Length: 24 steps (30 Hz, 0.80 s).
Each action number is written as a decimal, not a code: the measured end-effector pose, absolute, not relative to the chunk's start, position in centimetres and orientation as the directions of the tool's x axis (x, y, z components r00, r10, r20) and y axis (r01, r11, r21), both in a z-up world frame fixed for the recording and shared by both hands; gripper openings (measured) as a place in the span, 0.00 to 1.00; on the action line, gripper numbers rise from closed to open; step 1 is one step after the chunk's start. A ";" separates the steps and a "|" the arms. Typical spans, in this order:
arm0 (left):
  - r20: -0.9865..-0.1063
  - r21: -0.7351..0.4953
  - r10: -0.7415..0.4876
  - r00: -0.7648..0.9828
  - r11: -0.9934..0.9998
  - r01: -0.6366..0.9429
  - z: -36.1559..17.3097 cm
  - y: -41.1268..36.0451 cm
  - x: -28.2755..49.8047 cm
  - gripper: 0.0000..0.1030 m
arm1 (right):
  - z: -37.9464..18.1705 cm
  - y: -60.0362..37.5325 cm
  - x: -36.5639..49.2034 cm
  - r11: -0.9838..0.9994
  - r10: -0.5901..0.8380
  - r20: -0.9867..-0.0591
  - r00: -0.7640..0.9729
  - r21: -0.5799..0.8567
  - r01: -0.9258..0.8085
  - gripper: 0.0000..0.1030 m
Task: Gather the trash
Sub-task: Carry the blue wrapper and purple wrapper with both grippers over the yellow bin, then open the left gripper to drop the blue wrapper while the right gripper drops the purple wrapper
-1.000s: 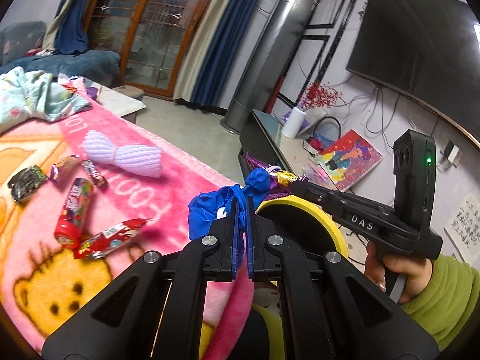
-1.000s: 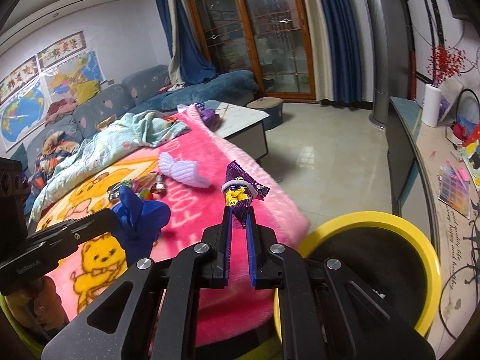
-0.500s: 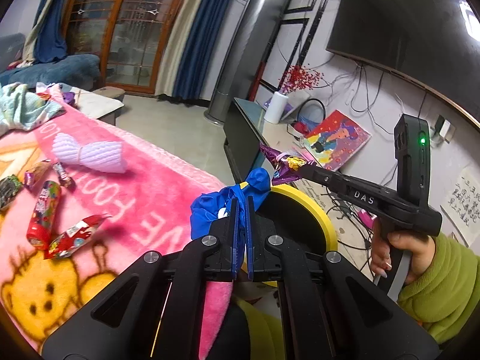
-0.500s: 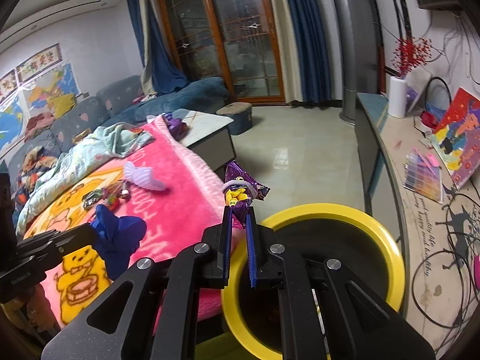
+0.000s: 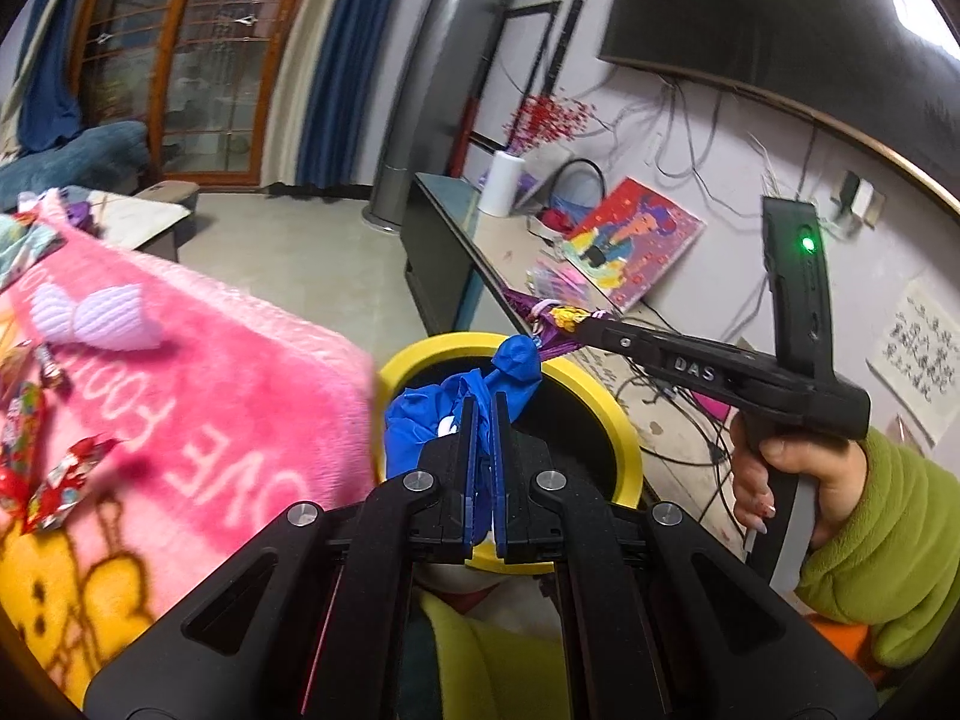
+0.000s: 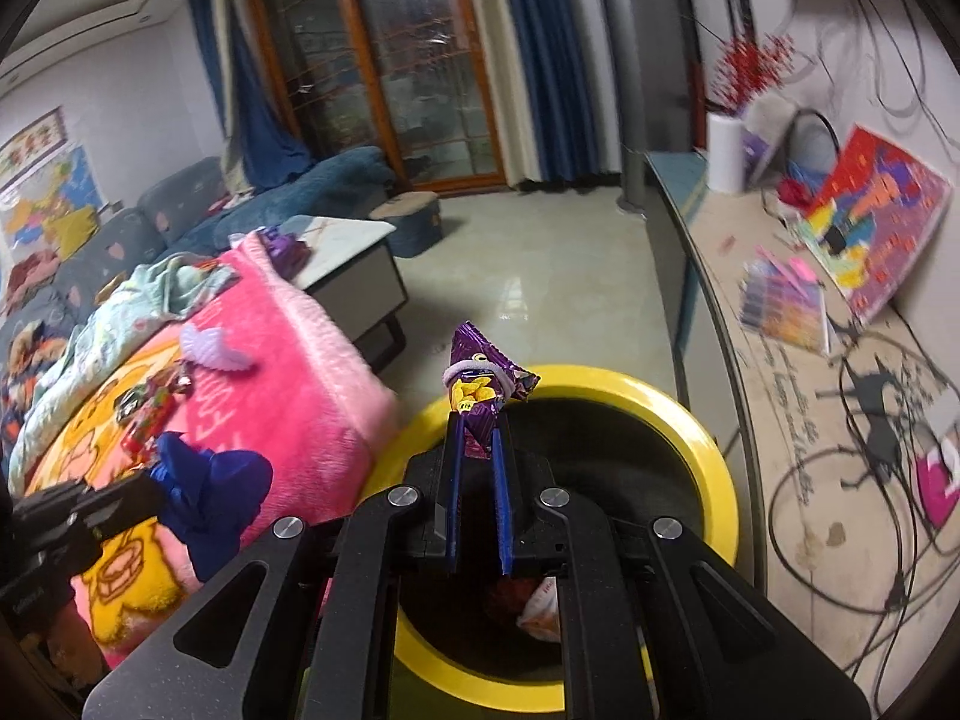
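Observation:
A yellow-rimmed black bin (image 5: pixel 624 438) stands on the floor beside the pink blanket; it also shows in the right wrist view (image 6: pixel 702 432). My left gripper (image 5: pixel 482 405) is shut on a crumpled blue plastic bag (image 5: pixel 420 420) and holds it over the bin's near rim. My right gripper (image 6: pixel 477 420) is shut on a purple snack wrapper (image 6: pixel 480 372) and holds it above the bin's opening. The wrapper (image 5: pixel 552 318) and the bag (image 6: pixel 210 486) each show in the other view. Some trash (image 6: pixel 540 606) lies inside the bin.
The pink blanket (image 5: pixel 210 408) carries a lilac foam net (image 5: pixel 90 318) and several candy wrappers (image 5: pixel 54 480). A low TV bench (image 6: pixel 840 390) with books and cables runs on the right. A coffee table (image 6: pixel 354 264) stands behind the blanket.
Both grippers have swung right, from above the blanket to over the yellow bin, each still holding its piece of trash.

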State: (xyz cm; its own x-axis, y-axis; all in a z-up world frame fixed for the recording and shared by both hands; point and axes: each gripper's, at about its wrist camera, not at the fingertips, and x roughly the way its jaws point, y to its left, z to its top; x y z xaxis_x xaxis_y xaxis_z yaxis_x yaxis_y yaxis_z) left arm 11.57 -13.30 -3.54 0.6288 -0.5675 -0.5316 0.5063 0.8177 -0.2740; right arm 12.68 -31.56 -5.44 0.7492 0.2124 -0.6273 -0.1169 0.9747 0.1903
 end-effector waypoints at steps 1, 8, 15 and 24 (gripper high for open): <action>-0.534 -0.270 -0.570 0.625 0.815 0.513 -3.6 -13.6 11.6 0.01 | -5.7 -32.1 12.8 0.975 0.205 -0.636 0.744 0.198 -0.099 0.09; -0.568 -0.217 -0.581 0.583 0.789 0.575 -5.0 -17.2 11.8 0.01 | -7.3 -34.4 13.2 0.967 0.196 -0.680 0.706 0.254 -0.023 0.09; -0.606 -0.218 -0.584 0.539 0.775 0.594 -6.6 -19.6 12.8 0.01 | -8.1 -35.9 13.7 0.955 0.198 -0.696 0.690 0.297 0.026 0.09; -0.621 -0.231 -0.567 0.541 0.793 0.564 -7.6 -20.2 14.4 0.25 | -8.8 -37.3 14.1 0.939 0.198 -0.705 0.681 0.335 0.074 0.16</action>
